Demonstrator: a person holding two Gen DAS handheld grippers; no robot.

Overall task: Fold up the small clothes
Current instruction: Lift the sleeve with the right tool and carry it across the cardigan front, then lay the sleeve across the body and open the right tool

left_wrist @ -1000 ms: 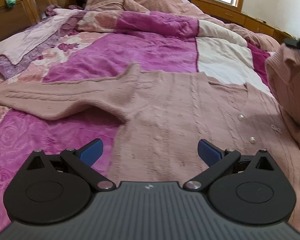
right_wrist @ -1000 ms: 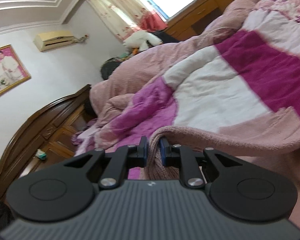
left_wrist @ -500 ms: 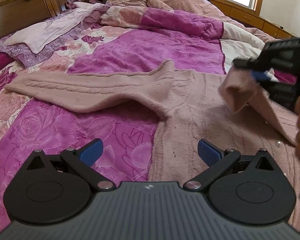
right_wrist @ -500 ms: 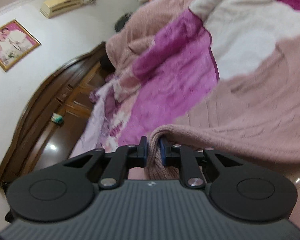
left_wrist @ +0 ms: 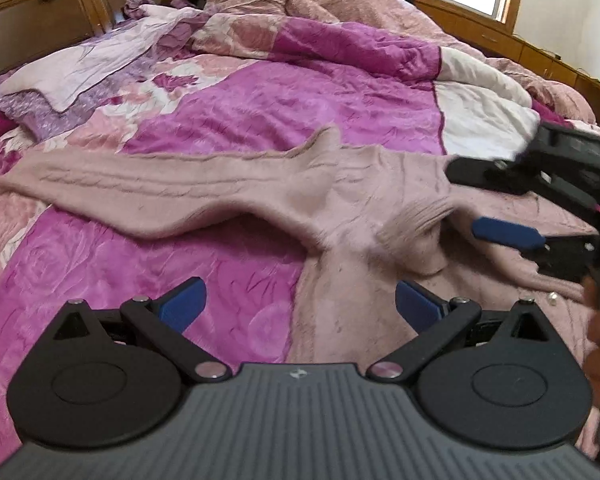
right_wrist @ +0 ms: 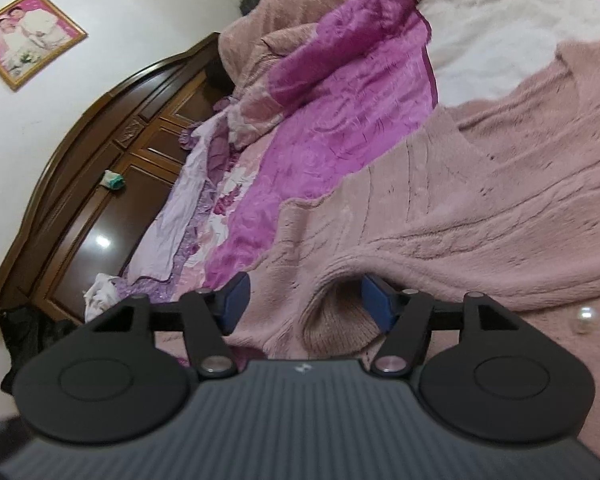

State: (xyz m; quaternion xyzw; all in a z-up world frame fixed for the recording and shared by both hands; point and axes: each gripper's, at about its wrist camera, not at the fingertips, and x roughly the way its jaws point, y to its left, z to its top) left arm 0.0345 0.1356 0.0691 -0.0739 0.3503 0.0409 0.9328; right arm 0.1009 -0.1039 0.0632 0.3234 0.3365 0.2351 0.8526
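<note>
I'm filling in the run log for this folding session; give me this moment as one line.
stage: right sleeve folded over cardigan | right gripper: jaws just opened, cuff released | left gripper: open, empty | left sleeve: still spread

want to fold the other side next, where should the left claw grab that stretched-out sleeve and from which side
Take the outstretched sleeve at its free cuff end, far left in the left wrist view. It lies flat and straight on the quilt, so the open left claw would likely do best coming in low from the left and pinching the cuff edge, then carrying it across the cardigan body.
</note>
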